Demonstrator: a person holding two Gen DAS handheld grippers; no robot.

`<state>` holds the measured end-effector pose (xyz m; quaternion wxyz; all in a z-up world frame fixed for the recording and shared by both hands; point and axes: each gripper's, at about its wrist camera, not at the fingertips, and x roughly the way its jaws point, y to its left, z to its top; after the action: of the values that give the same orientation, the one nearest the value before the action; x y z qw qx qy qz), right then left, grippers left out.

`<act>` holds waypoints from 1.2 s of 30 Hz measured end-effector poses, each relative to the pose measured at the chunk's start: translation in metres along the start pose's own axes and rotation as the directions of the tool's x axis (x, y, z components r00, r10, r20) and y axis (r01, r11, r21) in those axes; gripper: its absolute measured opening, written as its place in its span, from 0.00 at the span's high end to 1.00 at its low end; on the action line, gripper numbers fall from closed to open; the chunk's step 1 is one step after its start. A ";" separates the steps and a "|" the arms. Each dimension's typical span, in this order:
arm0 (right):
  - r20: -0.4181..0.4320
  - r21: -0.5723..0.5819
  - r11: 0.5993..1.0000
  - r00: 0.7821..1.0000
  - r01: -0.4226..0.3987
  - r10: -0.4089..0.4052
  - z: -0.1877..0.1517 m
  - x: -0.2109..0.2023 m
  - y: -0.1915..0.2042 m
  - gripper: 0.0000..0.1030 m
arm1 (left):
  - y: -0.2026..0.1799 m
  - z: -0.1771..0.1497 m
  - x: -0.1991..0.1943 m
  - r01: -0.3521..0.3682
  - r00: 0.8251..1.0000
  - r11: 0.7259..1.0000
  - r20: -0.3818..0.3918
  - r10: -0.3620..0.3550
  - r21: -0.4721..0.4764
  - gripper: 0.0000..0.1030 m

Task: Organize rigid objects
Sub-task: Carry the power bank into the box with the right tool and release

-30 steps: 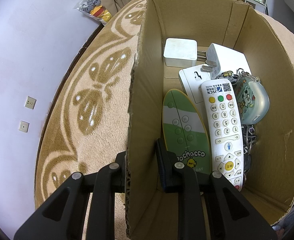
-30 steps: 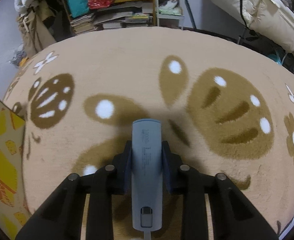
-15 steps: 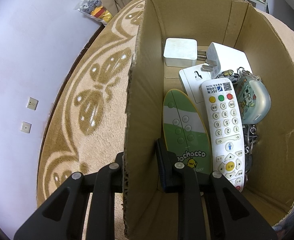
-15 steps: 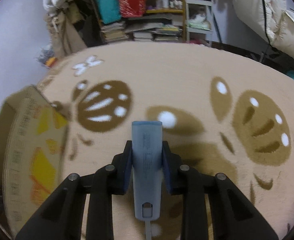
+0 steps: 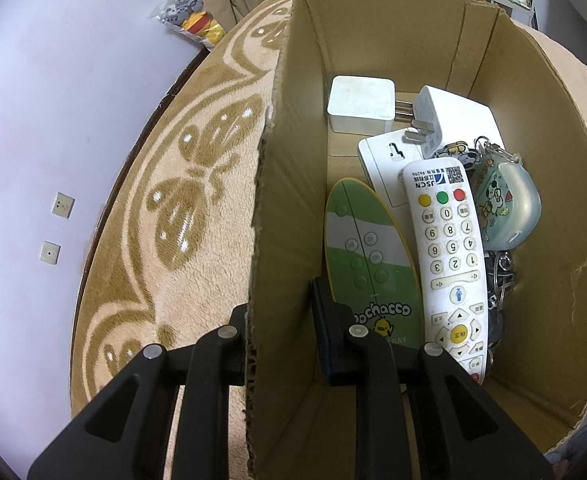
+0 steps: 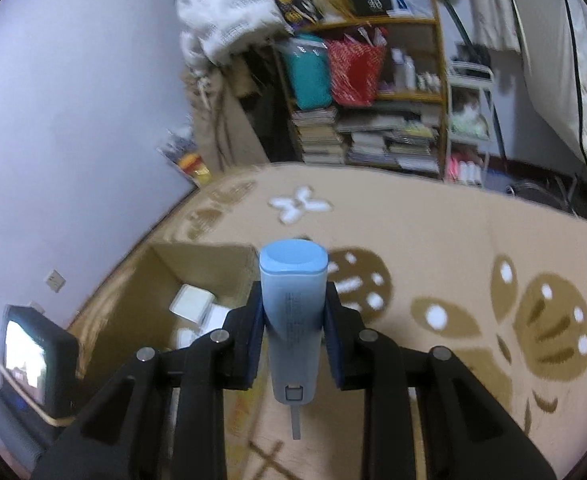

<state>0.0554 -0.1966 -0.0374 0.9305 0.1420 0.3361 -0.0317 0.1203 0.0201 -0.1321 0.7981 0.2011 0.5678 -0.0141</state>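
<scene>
An open cardboard box (image 5: 533, 128) stands on the beige patterned carpet. My left gripper (image 5: 281, 320) is shut on its left wall (image 5: 289, 200), one finger outside and one inside. Inside lie a green oval remote (image 5: 369, 256), a white remote (image 5: 445, 248), a white square charger (image 5: 359, 110), a white plug adapter (image 5: 445, 116), a cartoon pouch (image 5: 509, 208) and keys (image 5: 501, 280). My right gripper (image 6: 293, 294) is shut on a light blue flat-sided case (image 6: 293, 320), held in the air just right of the box (image 6: 161, 280).
A wall runs along the carpet's left edge (image 5: 53, 120), with a snack bag (image 5: 189, 20) by it. Shelves of books and bags (image 6: 373, 100) stand at the back. A small black device with a lit screen (image 6: 25, 356) sits at the lower left of the right wrist view.
My right gripper has lifted the blue case off the carpet and swung left, so the box now lies just beside it. The left gripper still clamps the box wall.
</scene>
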 end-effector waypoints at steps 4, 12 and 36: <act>0.076 -0.036 0.998 0.996 -0.044 0.047 0.008 -0.017 0.021 0.72 | 0.000 0.000 0.000 0.001 1.000 1.000 0.000 -0.001 -0.001 0.80; 0.135 -0.075 0.987 0.980 -0.139 0.148 0.013 -0.036 0.047 0.72 | 0.002 0.000 0.002 0.007 1.000 1.000 -0.003 -0.007 -0.004 0.80; -0.074 -0.079 0.989 0.990 -0.126 0.120 -0.046 0.028 0.057 0.72 | 0.004 0.000 0.003 0.019 1.000 1.000 -0.007 -0.019 -0.016 0.81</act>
<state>0.0574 -0.1278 -0.0745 0.9237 0.1243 0.3596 0.0448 0.1221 0.0238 -0.1334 0.7976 0.1894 0.5725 -0.0163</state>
